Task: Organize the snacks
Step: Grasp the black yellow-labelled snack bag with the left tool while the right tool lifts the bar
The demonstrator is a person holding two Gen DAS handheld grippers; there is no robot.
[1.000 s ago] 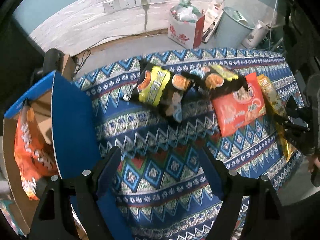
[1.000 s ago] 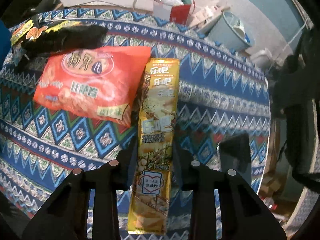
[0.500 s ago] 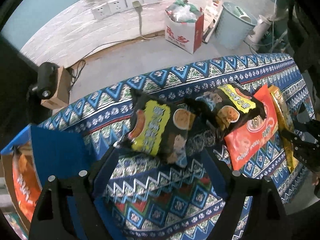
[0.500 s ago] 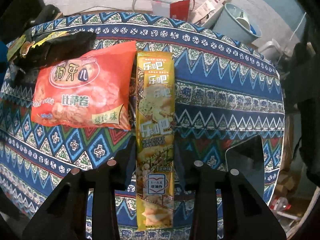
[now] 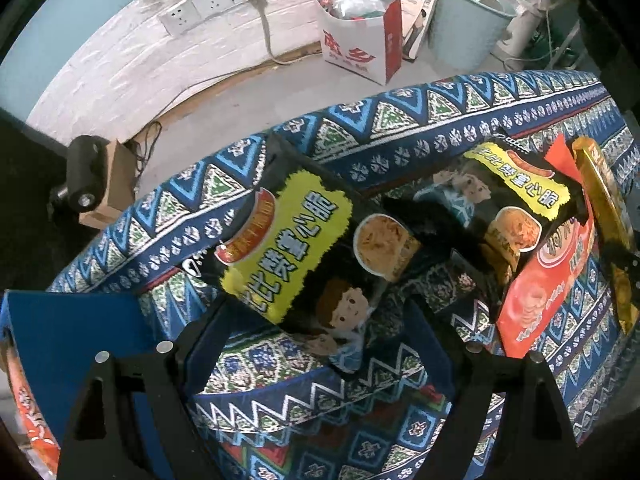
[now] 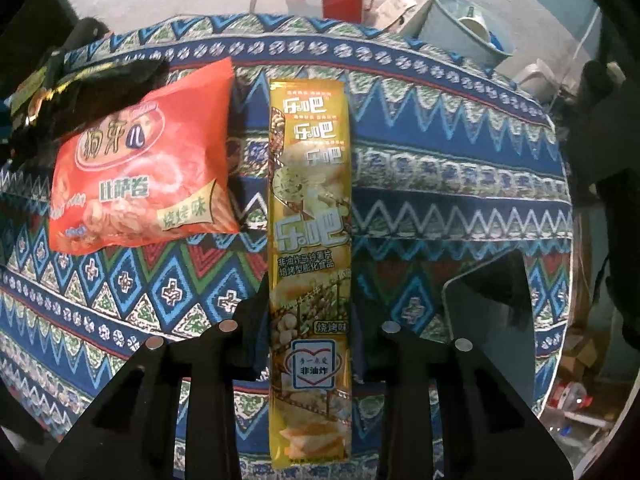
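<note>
At the far left of the left wrist view, a blue-sided cardboard box (image 5: 60,344) is cut off by the frame, with an orange snack bag (image 5: 24,400) only partly visible inside it. Just right of it, the left gripper (image 5: 316,344) hangs over the patterned tablecloth (image 5: 380,440) with its jaws spread wide, holding nothing; the lower end of a black-and-yellow snack bag (image 5: 296,248) lies between the fingers, though I cannot tell whether it touches them. A second black snack bag (image 5: 508,208) lies to its right, its end overlapping an orange-red pizza-roll bag (image 5: 548,280) near the table's right side. In the right wrist view, that bag (image 6: 148,168) sits left of the long yellow chip packet (image 6: 310,240), which the right gripper (image 6: 310,344) pinches with jaws pressed together on its lower part. The packet's bottom end hangs toward the camera, beyond the fingers. Right of the packet, bare cloth runs to the table's right edge, broken only by a dark flat object (image 6: 492,312) that is hard to make out. Beyond the far edge, on the floor, stand a red-and-white paper bag (image 5: 360,40) and a pale bucket (image 5: 464,20).
</note>
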